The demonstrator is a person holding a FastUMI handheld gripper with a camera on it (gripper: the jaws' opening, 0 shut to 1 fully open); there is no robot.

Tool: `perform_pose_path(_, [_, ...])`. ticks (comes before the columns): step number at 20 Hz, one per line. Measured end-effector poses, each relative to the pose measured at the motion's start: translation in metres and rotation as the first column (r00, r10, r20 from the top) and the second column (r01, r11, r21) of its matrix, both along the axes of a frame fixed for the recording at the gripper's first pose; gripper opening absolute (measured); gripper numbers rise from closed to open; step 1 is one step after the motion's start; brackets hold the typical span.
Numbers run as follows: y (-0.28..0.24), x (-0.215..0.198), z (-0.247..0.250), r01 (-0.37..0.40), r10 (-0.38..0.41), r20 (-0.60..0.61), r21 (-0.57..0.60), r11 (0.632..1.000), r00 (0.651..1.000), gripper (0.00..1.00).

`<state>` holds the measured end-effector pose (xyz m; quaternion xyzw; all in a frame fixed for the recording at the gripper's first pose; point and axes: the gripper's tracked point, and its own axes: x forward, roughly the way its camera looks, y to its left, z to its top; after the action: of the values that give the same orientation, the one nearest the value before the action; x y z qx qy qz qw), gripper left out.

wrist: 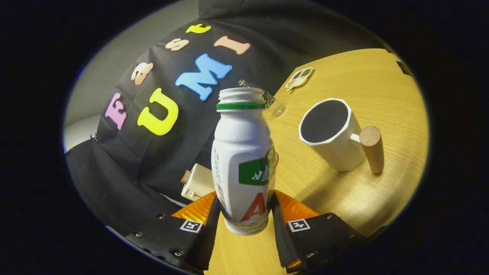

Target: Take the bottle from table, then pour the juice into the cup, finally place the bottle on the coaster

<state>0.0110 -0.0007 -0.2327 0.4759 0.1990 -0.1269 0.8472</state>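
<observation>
The wooden table (344, 198) carries a white cup (333, 133) with a wooden handle, right of the bottle; its dark inside shows no juice. The white, uncapped bottle (244, 160) with a green neck ring stands between the tool's (245, 223) 2 fingers, which pinch its lower body. A small coaster (300, 78) lies far beyond.

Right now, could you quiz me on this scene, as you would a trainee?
1. True or false: the bottle has its cap on.
2. What is the gripper shut on?
3. The cup is: A) lying on its side B) standing upright on the table C) between the fingers.

Key: 1 false, the mouth is open. 2 the bottle, both fingers pressing on its lower part. 3 B.
</observation>
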Motion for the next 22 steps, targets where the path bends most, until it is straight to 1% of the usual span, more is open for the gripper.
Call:
perform_pose_path(4, [-0.003, -0.004, -0.008, 0.032, -0.031, -0.023, 0.082, 0.996, 0.999, 0.66])
perform_pose_path(9, [0.004, -0.006, -0.014, 0.024, -0.014, -0.064, 0.149, 0.988, 0.998, 0.66])
perform_pose_path(14, [0.003, 0.000, -0.017, 0.049, -0.030, -0.086, 0.225, 0.973, 0.996, 0.66])
perform_pose_path(18, [0.002, 0.000, -0.015, 0.083, -0.055, -0.104, 0.290, 0.953, 0.993, 0.66])
perform_pose_path(22, [0.005, 0.000, -0.013, 0.093, -0.054, -0.122, 0.340, 0.936, 0.991, 0.66])
